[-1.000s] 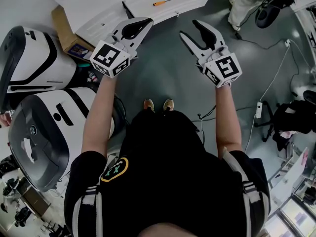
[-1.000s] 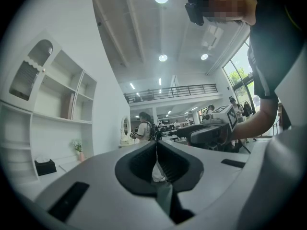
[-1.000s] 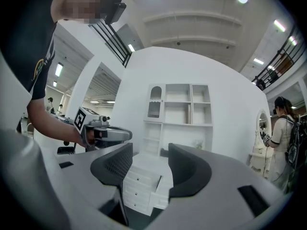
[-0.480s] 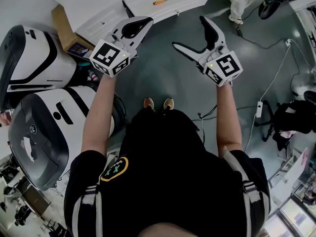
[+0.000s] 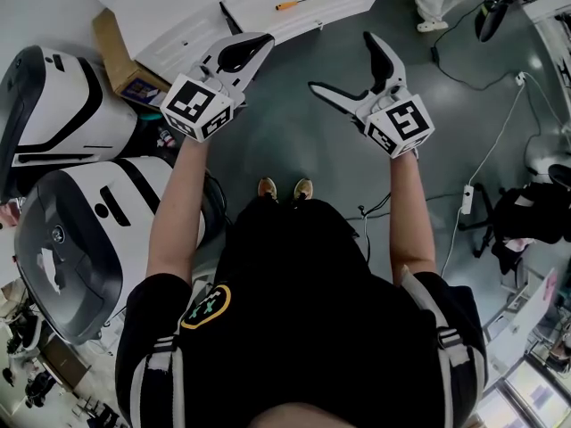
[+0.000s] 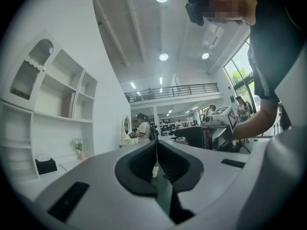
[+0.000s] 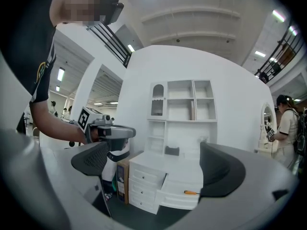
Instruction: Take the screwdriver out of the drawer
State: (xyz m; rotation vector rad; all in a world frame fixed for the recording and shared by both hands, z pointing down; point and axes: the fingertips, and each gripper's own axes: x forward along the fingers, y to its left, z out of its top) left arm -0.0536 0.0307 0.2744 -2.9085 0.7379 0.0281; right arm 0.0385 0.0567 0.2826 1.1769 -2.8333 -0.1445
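Note:
An orange-handled screwdriver (image 5: 293,4) (image 7: 191,192) lies in the pulled-out drawer (image 5: 330,5) (image 7: 175,201) of a white cabinet (image 7: 144,174). Both grippers hover in the air short of the drawer, pointing level toward it. My left gripper (image 5: 252,45) (image 6: 156,152) is shut with nothing in it. It also shows in the right gripper view as the left gripper (image 7: 112,133). My right gripper (image 5: 342,63) (image 7: 156,166) is open. Its jaws have just been opening wide, and nothing is between them. The screwdriver sits beyond them, untouched.
A cardboard box (image 5: 120,56) leans at the cabinet's left side. Two big white rounded machines (image 5: 62,114) (image 5: 80,239) stand on the left. Cables and a power strip (image 5: 467,199) lie on the grey floor to the right. A person (image 7: 288,123) stands far right.
The right gripper's jaws have spread from partly open to wide open, hardly shifting in place. The left gripper has stayed shut and still. The screwdriver has not moved.

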